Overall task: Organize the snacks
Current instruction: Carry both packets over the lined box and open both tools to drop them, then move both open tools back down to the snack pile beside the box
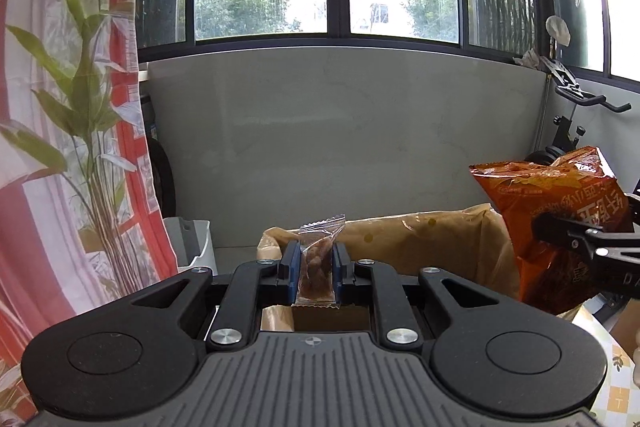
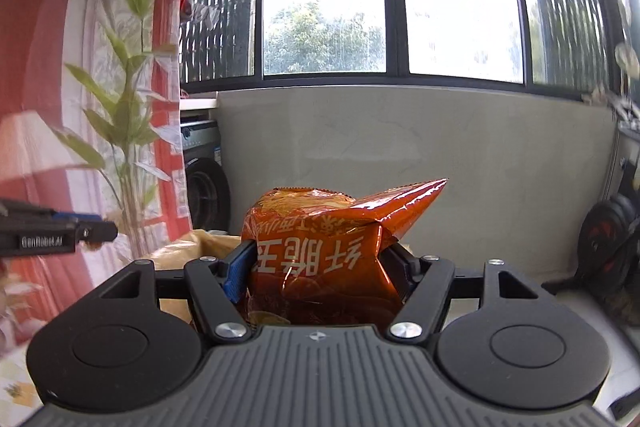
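My left gripper (image 1: pixel 315 267) is shut on a small clear packet of brown snack (image 1: pixel 318 263) and holds it above an open cardboard box lined with tan paper (image 1: pixel 420 239). My right gripper (image 2: pixel 320 267) is shut on a large orange chip bag (image 2: pixel 332 247), held upside down. In the left wrist view that orange bag (image 1: pixel 560 203) and the right gripper (image 1: pixel 584 235) hang at the right, over the box's right edge. The left gripper also shows in the right wrist view (image 2: pixel 96 231) at the far left.
A grey low wall (image 1: pixel 340 131) and windows stand behind the box. A red and white curtain (image 1: pixel 132 147) and a green plant (image 1: pixel 92 107) are at the left. An exercise bike (image 1: pixel 572 107) stands at the right. A washing machine (image 2: pixel 204 183) sits behind the curtain.
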Demonstrator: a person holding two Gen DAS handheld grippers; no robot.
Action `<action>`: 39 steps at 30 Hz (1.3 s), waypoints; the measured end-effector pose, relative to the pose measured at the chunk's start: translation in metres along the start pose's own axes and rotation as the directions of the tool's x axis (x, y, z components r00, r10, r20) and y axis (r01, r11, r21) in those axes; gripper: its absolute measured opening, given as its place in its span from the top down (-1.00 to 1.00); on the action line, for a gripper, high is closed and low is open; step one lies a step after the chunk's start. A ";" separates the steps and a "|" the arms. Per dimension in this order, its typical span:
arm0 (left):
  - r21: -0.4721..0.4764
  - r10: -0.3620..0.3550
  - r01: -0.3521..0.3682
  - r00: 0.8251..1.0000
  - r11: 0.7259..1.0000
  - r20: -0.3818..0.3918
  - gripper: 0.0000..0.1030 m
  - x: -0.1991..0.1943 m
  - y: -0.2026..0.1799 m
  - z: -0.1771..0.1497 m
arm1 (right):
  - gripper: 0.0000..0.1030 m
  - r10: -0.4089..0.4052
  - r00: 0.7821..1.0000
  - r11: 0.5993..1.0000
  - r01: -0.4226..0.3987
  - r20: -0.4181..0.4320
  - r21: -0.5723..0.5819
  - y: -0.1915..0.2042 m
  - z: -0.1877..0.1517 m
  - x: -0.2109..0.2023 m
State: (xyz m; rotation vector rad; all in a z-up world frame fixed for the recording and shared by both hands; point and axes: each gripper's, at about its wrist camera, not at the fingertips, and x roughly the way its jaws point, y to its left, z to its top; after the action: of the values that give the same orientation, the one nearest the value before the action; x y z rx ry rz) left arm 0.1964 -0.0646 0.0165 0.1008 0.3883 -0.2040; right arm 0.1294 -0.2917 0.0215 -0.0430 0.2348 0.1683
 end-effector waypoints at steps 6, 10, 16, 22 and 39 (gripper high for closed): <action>-0.011 0.014 -0.014 0.999 1.000 -0.043 0.64 0.052 -0.005 -0.002 | -0.34 0.031 0.996 1.000 -0.031 -0.082 0.005 0.000 -0.011 0.051; 0.001 0.009 -0.009 0.997 1.000 -0.079 0.53 0.071 -0.007 -0.011 | -0.36 0.036 0.988 0.998 -0.027 -0.148 0.060 -0.003 -0.020 0.068; 0.048 0.017 -0.013 0.997 0.999 -0.080 -0.40 0.058 -0.008 -0.018 | -0.59 0.064 0.978 0.991 -0.038 -0.200 0.131 -0.009 -0.026 0.071; 0.027 0.034 -0.032 0.996 0.999 -0.077 -0.42 0.024 0.003 -0.022 | -0.60 0.073 0.982 0.981 -0.039 -0.177 0.189 -0.016 -0.024 0.041; -0.159 -0.052 0.042 0.997 0.986 -0.055 -0.71 -0.092 0.062 -0.071 | -0.68 0.105 0.986 0.969 -0.072 -0.130 0.237 0.004 -0.059 -0.066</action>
State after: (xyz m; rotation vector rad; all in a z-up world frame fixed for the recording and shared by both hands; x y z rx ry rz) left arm 0.1009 0.0220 -0.0104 -0.0580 0.4645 -0.2165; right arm 0.0516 -0.3024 -0.0201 0.1891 0.3977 0.2268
